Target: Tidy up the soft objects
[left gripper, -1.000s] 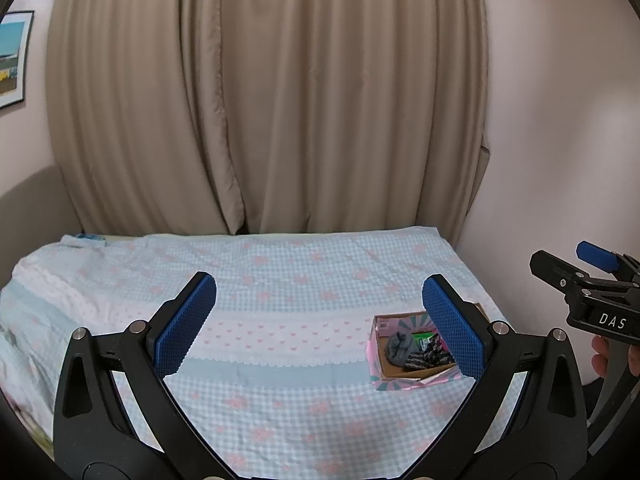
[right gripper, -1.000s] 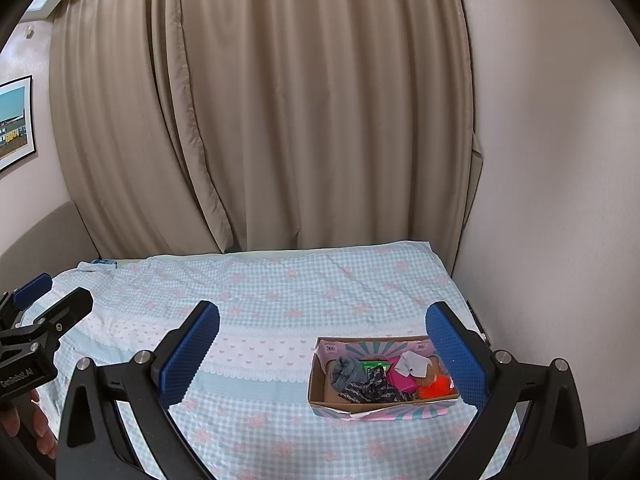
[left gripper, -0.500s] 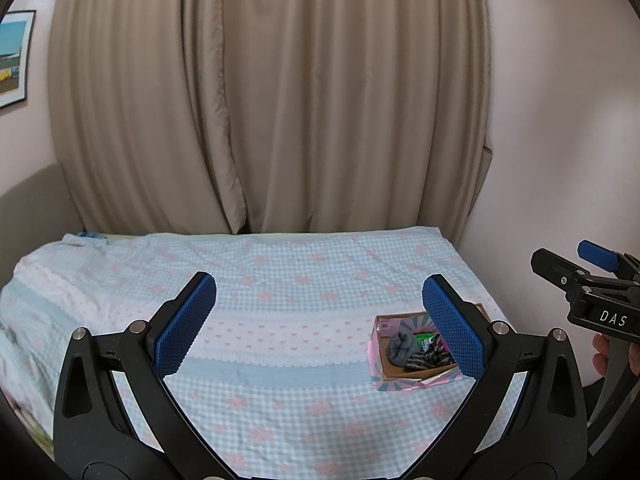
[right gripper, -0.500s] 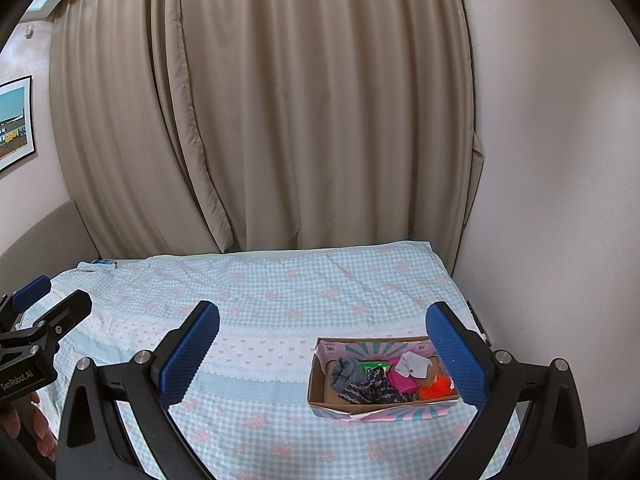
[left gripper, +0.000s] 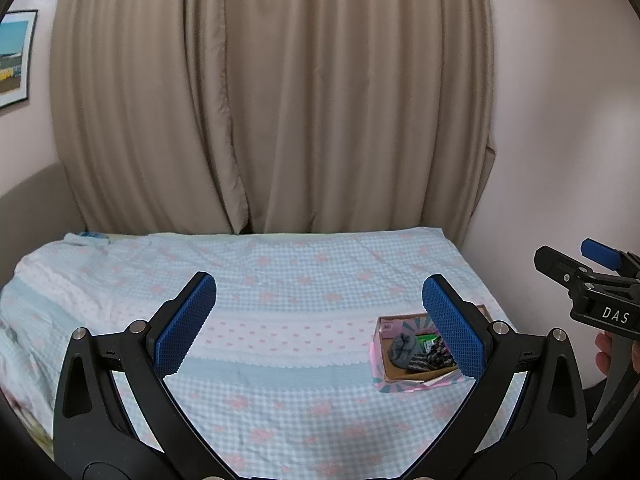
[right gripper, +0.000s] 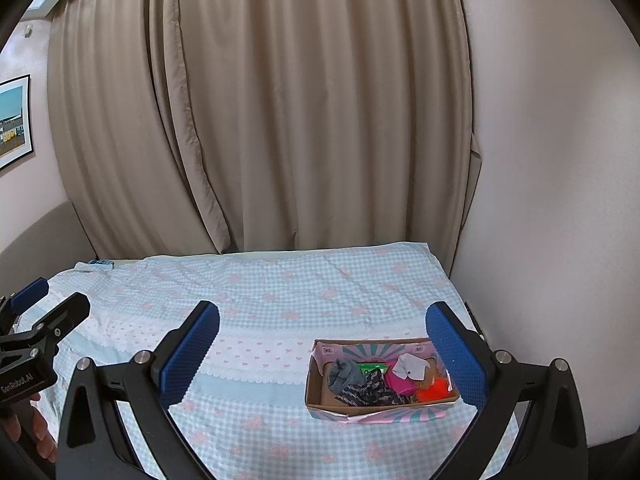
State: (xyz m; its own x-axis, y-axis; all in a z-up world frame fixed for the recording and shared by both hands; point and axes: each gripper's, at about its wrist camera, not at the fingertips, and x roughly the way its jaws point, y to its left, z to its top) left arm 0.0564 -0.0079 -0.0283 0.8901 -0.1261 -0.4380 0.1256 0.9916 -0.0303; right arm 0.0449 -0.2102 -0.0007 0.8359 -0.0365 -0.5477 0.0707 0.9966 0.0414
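Left gripper point(left gripper: 320, 324) and right gripper point(right gripper: 322, 352) level above bed point(right gripper: 280, 300), fingers spread wide, holding nothing.

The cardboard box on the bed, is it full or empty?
Partly full. The cardboard box holds a grey sock, pink pouch and orange toy.

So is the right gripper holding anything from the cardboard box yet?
No, the right gripper hangs with jaws wide apart and empty above the checked bedspread, short of the cardboard box.
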